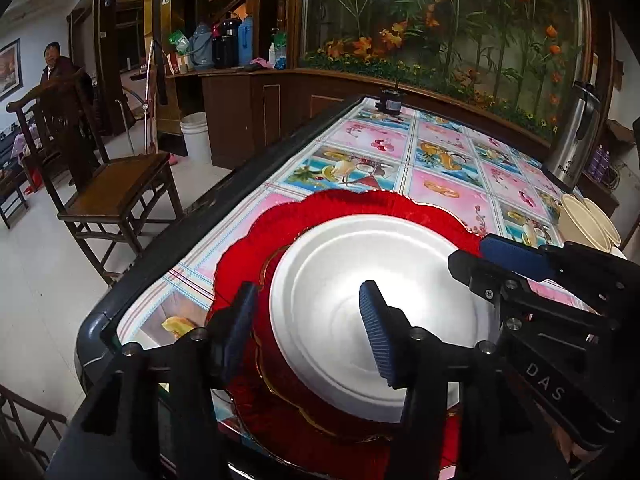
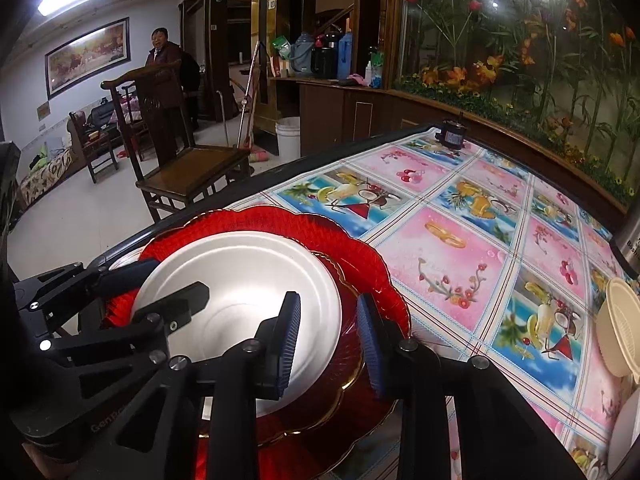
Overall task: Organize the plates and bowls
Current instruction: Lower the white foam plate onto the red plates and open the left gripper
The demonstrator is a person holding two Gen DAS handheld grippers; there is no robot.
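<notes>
White plate [image 1: 372, 300] sits on stacked red scalloped plates [image 1: 256, 240] near the table's near left corner. Left gripper [image 1: 312, 328]: fingers spread wide, straddling the plates' left rim, holding nothing. Right gripper [image 2: 328, 344]: narrower gap, one pad over the white plate, the other over red rim; contact cannot be told. Each gripper crowds the other's view. Cream bowls [image 1: 588, 220] at 3 o'clock, well apart. Steel thermos [image 1: 576, 132] at 2 o'clock shows whole only in the left view. Fruit-print tablecloth [image 2: 460, 248]; wooden chair [image 2: 188, 168] at 10 o'clock; bystander [image 2: 164, 64] beyond; flower display [image 1: 440, 20] behind glass.
</notes>
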